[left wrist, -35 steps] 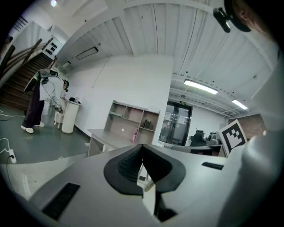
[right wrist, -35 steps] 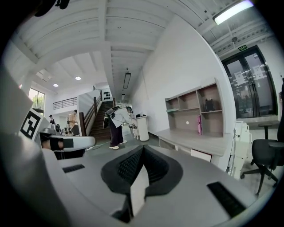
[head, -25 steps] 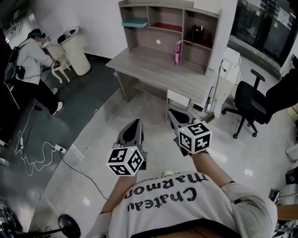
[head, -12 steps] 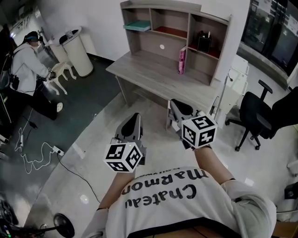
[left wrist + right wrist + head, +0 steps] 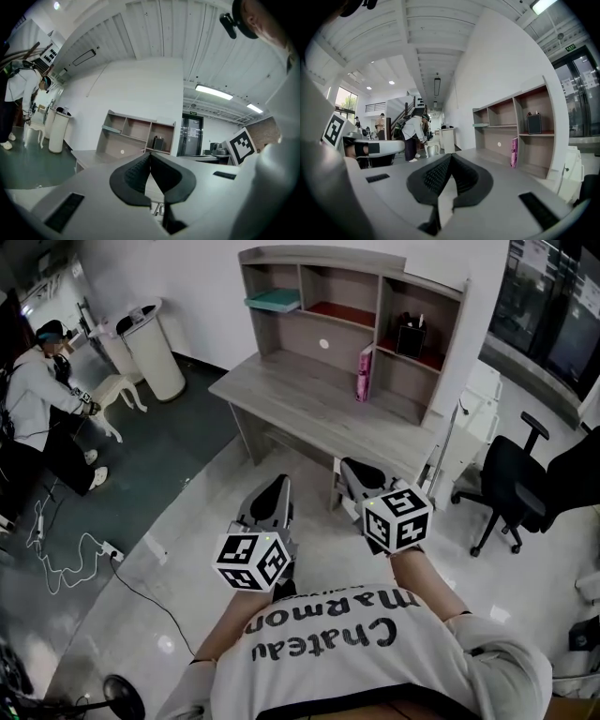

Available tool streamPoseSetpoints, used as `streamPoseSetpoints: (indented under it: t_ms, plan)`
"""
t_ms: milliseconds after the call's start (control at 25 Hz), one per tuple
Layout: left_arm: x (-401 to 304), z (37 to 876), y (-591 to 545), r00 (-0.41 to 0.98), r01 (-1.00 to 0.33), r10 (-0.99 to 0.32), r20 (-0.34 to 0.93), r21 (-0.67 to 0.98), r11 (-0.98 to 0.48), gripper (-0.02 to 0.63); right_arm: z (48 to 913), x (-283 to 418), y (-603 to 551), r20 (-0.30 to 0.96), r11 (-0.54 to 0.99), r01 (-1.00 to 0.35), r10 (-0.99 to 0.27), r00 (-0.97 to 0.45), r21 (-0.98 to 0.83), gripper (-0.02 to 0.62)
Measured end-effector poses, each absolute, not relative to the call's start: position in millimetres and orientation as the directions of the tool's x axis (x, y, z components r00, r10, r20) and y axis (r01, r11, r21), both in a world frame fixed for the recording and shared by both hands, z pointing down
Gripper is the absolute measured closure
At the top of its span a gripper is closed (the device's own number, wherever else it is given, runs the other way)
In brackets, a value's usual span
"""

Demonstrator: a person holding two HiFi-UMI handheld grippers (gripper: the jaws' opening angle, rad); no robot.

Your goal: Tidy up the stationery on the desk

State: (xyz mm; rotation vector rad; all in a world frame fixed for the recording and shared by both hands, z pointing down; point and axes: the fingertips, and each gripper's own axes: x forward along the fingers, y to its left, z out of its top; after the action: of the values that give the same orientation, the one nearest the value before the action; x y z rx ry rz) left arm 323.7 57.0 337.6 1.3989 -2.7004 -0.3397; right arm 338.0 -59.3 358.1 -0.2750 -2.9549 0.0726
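A grey wooden desk (image 5: 309,409) with a shelf hutch (image 5: 347,296) stands ahead of me. A pink book (image 5: 364,373) stands upright on the desk under the right cubby. A black pen holder (image 5: 410,337) sits in the right cubby, and a teal book (image 5: 272,301) lies on the left shelf. My left gripper (image 5: 274,491) and right gripper (image 5: 354,472) hover above the floor, short of the desk, both shut and empty. The right gripper view shows the pink book (image 5: 514,152) and pen holder (image 5: 534,123); in the left gripper view the hutch (image 5: 136,136) lies ahead.
A black office chair (image 5: 511,474) stands right of the desk beside a white unit (image 5: 469,418). A white bin (image 5: 155,348) stands at the far left wall. A person (image 5: 37,409) bends over a small white stool (image 5: 112,390). A cable (image 5: 84,554) trails over the floor.
The desk has drawn nearer in the head view as I stepped towards it. Both grippers stay shut and held in front of me. The person at the left has shifted.
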Motion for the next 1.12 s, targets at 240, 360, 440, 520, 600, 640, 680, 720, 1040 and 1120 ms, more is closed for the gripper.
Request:
streamPoseSetpoints:
  t_ms: [240,360,440,520,600,640,680,720,1040,1120]
  plan:
    - [290.1,330.3,44.9,-0.58,-0.797,-0.814,-0.032,0.226,0.56,0.589,360.8,307.5,-74.5,0.169,0.981,0.165,0.18,-0.969,-0.101,0.583]
    - [270.1,323.5,43.1,-0.59,-0.792,-0.806,-0.045,0.227,0.567,0.589,357.0,287.7,-76.9,0.169,0.979,0.174,0.191,-0.967,-0.11,0.583]
    - [256.8,318.0,41.3,-0.592,-0.793,-0.804,-0.057,0.219,0.568,0.589,352.0,273.4,-78.6,0.162,0.978,0.18,0.195,-0.967,-0.107,0.583]
    - [241.0,311.2,38.2,-0.589,-0.798,-0.806,-0.065,0.205,0.567,0.589,345.4,256.9,-81.5,0.149,0.978,0.181,0.195,-0.969,-0.102,0.583]
    - [223.7,304.1,34.0,-0.583,-0.804,-0.809,-0.07,0.193,0.563,0.589,339.6,239.1,-85.2,0.138,0.978,0.178,0.191,-0.972,-0.106,0.583]
    - [214.0,300.3,32.2,-0.58,-0.806,-0.811,-0.072,0.19,0.56,0.589,336.9,229.4,-86.5,0.135,0.978,0.177,0.191,-0.972,-0.11,0.583]
    - [203.2,296.2,30.8,-0.577,-0.809,-0.813,-0.075,0.19,0.556,0.589,333.6,219.0,-87.2,0.131,0.978,0.177,0.191,-0.973,-0.113,0.583]
    - [191.6,291.8,29.6,-0.573,-0.811,-0.816,-0.078,0.193,0.552,0.589,329.7,208.0,-87.5,0.127,0.977,0.177,0.191,-0.973,-0.115,0.583]
    - [103.7,287.6,19.3,-0.542,-0.831,-0.838,-0.069,0.196,0.521,0.589,326.1,124.8,-94.1,0.126,0.979,0.15,0.168,-0.978,-0.14,0.583]
    - [83.0,290.3,19.5,-0.535,-0.834,-0.842,-0.067,0.201,0.514,0.589,328.5,106.5,-93.3,0.129,0.98,0.141,0.159,-0.979,-0.141,0.583]
